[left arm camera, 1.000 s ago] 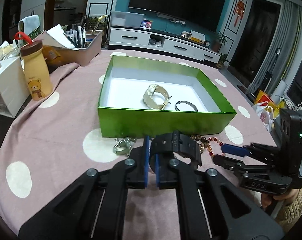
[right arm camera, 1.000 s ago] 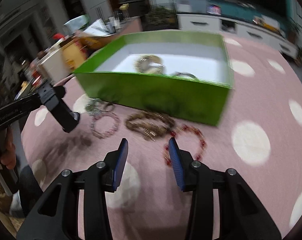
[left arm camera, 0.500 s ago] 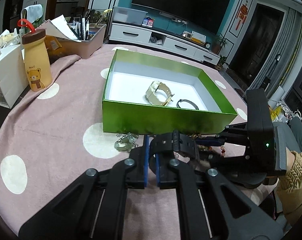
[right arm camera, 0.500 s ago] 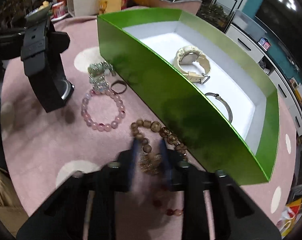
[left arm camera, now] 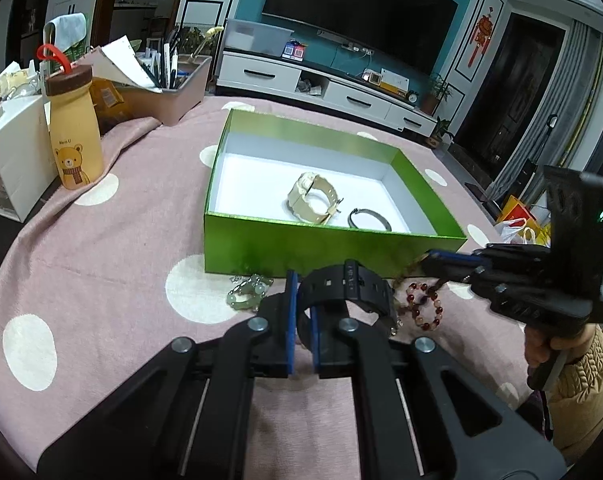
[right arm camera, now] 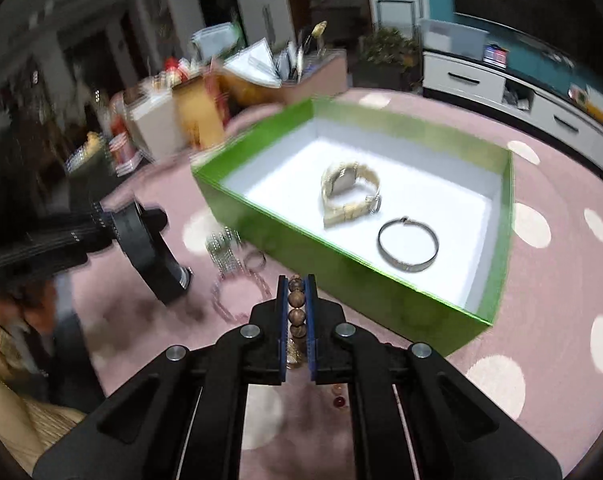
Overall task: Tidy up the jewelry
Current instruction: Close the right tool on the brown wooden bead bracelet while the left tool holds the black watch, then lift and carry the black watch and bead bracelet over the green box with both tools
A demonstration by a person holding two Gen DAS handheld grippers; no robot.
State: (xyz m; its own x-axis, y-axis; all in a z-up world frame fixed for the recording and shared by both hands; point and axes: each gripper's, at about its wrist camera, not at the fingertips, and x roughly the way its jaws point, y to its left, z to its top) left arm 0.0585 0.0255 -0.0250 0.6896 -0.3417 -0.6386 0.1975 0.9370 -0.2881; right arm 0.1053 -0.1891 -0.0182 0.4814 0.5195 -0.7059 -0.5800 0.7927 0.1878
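Note:
My left gripper (left arm camera: 303, 308) is shut on the strap of a black watch (left arm camera: 349, 284), held just above the pink dotted cloth in front of the green box (left arm camera: 301, 240). Inside the box lie a cream watch (left arm camera: 311, 198) and a metal bangle (left arm camera: 369, 220). My right gripper (right arm camera: 296, 292) is closing its jaws, the pads pressing on a wooden bead bracelet (right arm camera: 296, 308) lifted off the cloth near the box's front wall. A red bead bracelet (left arm camera: 423, 308), a jade piece (left arm camera: 247, 296) and a pale bead bracelet (right arm camera: 237, 300) lie on the cloth.
A bear-print bottle (left arm camera: 74, 132), a white storage box (left arm camera: 9, 156) and a pink bin of pens and papers (left arm camera: 169, 88) stand at the table's far left. A hand in a yellow sleeve (left arm camera: 573, 368) holds the right gripper at the right edge.
The right gripper went down over the wooden beads, shut on them and rose toward the box. The left gripper kept still with the black watch.

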